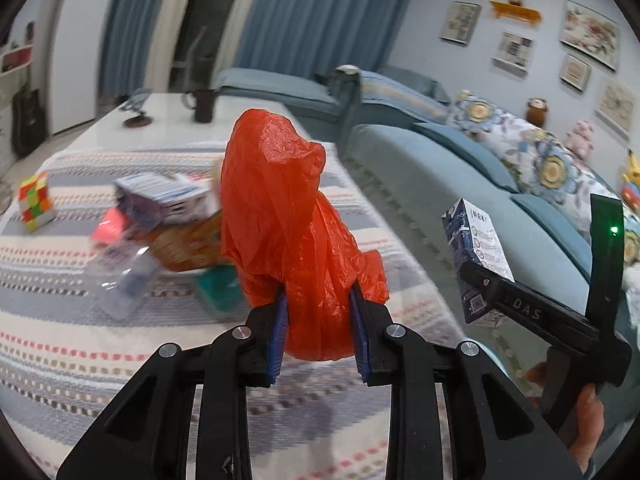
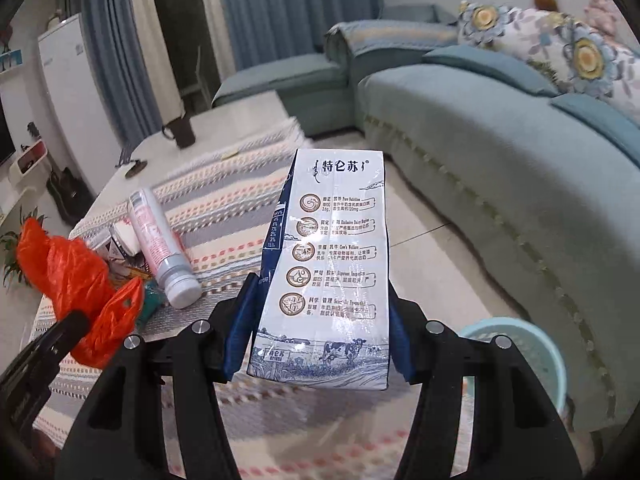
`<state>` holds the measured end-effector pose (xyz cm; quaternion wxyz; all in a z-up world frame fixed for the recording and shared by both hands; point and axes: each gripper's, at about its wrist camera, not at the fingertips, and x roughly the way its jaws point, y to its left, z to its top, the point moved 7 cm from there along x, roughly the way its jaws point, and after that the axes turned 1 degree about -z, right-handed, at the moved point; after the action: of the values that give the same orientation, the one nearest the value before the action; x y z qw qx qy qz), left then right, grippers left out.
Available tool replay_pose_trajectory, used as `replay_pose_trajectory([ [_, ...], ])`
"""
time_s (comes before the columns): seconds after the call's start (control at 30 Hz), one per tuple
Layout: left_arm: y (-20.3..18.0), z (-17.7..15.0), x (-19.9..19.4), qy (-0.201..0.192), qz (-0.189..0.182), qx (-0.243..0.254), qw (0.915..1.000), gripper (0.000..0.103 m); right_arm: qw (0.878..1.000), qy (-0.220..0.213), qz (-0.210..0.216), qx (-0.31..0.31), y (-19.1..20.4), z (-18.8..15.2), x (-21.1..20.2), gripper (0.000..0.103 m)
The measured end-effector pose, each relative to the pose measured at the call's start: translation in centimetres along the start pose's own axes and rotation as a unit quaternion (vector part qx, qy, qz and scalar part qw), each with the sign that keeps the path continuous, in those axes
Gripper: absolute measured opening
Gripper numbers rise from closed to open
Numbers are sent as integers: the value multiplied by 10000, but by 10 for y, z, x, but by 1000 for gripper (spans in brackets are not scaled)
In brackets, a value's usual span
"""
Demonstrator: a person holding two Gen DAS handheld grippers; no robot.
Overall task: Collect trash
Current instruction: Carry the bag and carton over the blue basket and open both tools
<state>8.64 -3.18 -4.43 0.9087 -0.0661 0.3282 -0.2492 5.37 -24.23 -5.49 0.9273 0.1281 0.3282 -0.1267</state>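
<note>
1. Carton sits clenched in the right gripper, blue pads pressing its two narrow sides, printed face toward the lens; it fills the centre of the right wrist view and shows at right of the left wrist view.
2. The bag, red and crumpled, is pinched low in the left gripper, whose jaws are drawn tight on the plastic; it stands up through the centre of the left wrist view and shows at lower left of the right one.
3. The likely step is carrying both pieces to the bin, the pale basket at lower right of the right wrist view, on the floor beside the sofa.
4. To do it well, keep both grips firm until each piece is over the bin's mouth. The carton looks slightly dented, so more squeeze is not needed.
5. The bag is limp and may cling to the pads, so opening wide with a small shake should help.
6. Pose: both grippers point forward and downward over the striped cloth. A hand grips the right tool at lower right of the left wrist view.
7. More trash remains on the cloth: a tube and blurred wrappers at left.
</note>
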Motion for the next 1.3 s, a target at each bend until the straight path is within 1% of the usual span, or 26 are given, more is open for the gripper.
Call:
replay_pose_trajectory([
  [0.1, -30, 4, -6, -56, -257, 229, 9994, 26, 9995, -207, -233, -63, -22, 4, -24, 54],
  [0.23, -70, 5, -6, -47, -553, 527, 9971, 26, 9986, -299, -424, 110, -59, 7, -46, 54],
  [0.3, -92, 4, -2, -15, -676, 684, 9954, 26, 9975, -362, -558, 222, -81, 7, -57, 54],
  [0.4, -127, 2, 8, 75, -966, 894, 9913, 26, 9953, -415, -819, 311, -112, 2, -69, 54],
  [0.47, -154, -2, 18, 169, -1162, 1076, 9872, 26, 9943, -341, -913, 427, -131, -6, -70, 54],
  [0.57, -185, -14, 33, 321, -1353, 1345, 9811, 26, 9920, -162, -1072, 641, -163, -23, -66, 54],
  [0.63, -207, -28, 46, 483, -1497, 1558, 9752, 26, 9903, -15, -1148, 789, -182, -37, -60, 54],
  [0.7, -220, -42, 59, 668, -1613, 1673, 9703, 26, 9886, 113, -1206, 891, -196, -50, -54, 54],
  [0.8, -230, -63, 80, 1007, -1763, 1724, 9639, 26, 9854, 391, -1300, 1031, -217, -72, -39, 54],
  [0.87, -234, -79, 94, 1293, -1891, 1745, 9576, 26, 9833, 553, -1331, 1112, -227, -84, -30, 54],
  [0.93, -235, -90, 105, 1475, -1947, 1747, 9538, 26, 9805, 754, -1331, 1235, -238, -97, -18, 54],
  [0.97, -233, -98, 111, 1625, -2002, 1745, 9503, 26, 9788, 855, -1344, 1290, -243, -104, -12, 54],
  [1.1, -232, -113, 127, 1837, -1964, 1806, 9461, 26, 9727, 1202, -1367, 1438, -256, -126, 8, 55],
  [1.2, -233, -120, 133, 1936, -1988, 1795, 9438, 27, 9701, 1357, -1364, 1476, -257, -138, 19, 55],
  [1.27, -234, -122, 135, 1960, -1989, 1810, 9430, 27, 9686, 1459, -1361, 1482, -257, -143, 26, 55],
  [1.3, -234, -123, 136, 1990, -2005, 1801, 9422, 30, 9682, 1497, -1346, 1486, -256, -146, 28, 55],
])
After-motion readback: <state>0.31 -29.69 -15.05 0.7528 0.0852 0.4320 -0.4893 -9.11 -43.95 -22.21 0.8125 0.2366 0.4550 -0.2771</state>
